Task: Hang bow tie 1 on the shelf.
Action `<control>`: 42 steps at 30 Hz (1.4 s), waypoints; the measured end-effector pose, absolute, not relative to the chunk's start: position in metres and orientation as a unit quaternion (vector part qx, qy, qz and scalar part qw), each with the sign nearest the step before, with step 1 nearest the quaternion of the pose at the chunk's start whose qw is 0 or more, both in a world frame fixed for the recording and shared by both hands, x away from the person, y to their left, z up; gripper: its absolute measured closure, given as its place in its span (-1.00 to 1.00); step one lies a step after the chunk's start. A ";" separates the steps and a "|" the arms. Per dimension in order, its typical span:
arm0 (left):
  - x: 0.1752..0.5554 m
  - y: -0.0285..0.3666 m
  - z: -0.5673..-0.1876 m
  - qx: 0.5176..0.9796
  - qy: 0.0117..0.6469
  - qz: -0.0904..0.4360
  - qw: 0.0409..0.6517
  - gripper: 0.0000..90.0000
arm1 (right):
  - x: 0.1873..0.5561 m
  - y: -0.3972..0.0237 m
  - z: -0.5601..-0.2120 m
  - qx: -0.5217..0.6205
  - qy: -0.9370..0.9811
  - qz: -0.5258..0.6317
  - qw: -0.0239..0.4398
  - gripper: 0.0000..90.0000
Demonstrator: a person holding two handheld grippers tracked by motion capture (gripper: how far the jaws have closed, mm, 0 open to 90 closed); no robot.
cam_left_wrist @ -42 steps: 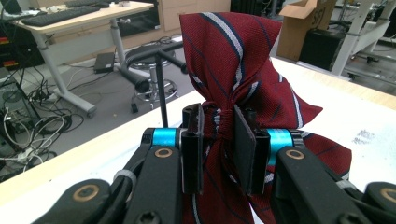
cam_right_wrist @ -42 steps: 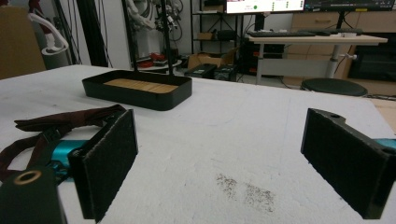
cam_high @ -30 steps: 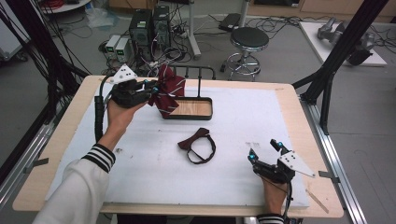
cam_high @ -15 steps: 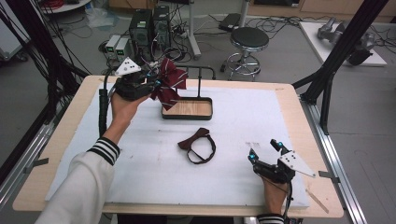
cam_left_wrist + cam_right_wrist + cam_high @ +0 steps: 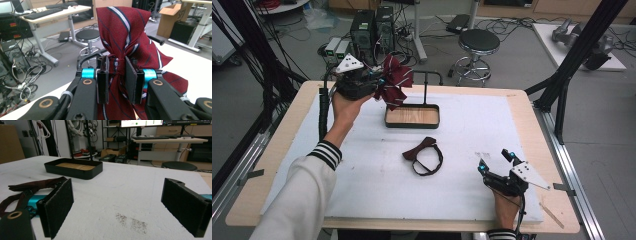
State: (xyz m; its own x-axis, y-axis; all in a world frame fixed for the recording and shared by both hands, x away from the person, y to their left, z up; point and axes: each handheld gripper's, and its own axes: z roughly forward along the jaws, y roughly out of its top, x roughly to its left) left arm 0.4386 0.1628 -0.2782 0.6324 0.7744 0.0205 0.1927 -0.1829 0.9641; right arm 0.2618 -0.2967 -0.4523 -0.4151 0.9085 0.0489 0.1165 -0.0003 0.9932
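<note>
A dark red bow tie with white and navy stripes point(image 5: 394, 82) hangs in the air above the table's far left. My left gripper point(image 5: 377, 85) is shut on its knotted middle point(image 5: 119, 63), the two pads pinching the knot. A plain dark brown bow tie with a strap loop point(image 5: 424, 156) lies flat on the white mat at the middle. My right gripper point(image 5: 496, 161) rests near the front right of the mat, open, with nothing between its jaws. In the right gripper view the brown bow tie point(image 5: 30, 186) lies to the left of that gripper point(image 5: 117, 208).
A black tray with a wooden floor point(image 5: 412, 125) stands at the back middle, with a black upright stand and bar point(image 5: 426, 82) rising behind it. The tray point(image 5: 75, 173) also sits ahead of the right gripper. A stool point(image 5: 478, 42) and computers stand beyond the table.
My left hand has lifted the striped bow tie slightly higher and farther back, away from the tray. The right gripper and the brown bow tie have stayed put.
</note>
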 end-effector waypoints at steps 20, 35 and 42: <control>0.450 0.166 -0.267 0.705 0.359 0.272 0.548 0.64 | 0.262 -0.298 -0.452 0.414 0.615 0.574 0.347 -0.78; 0.448 0.158 -0.262 0.712 0.349 0.273 0.545 0.64 | 0.263 -0.298 -0.452 0.416 0.615 0.575 0.344 -0.78; 0.437 0.154 -0.256 0.720 0.335 0.275 0.542 0.64 | 0.263 -0.297 -0.452 0.414 0.617 0.572 0.347 -0.78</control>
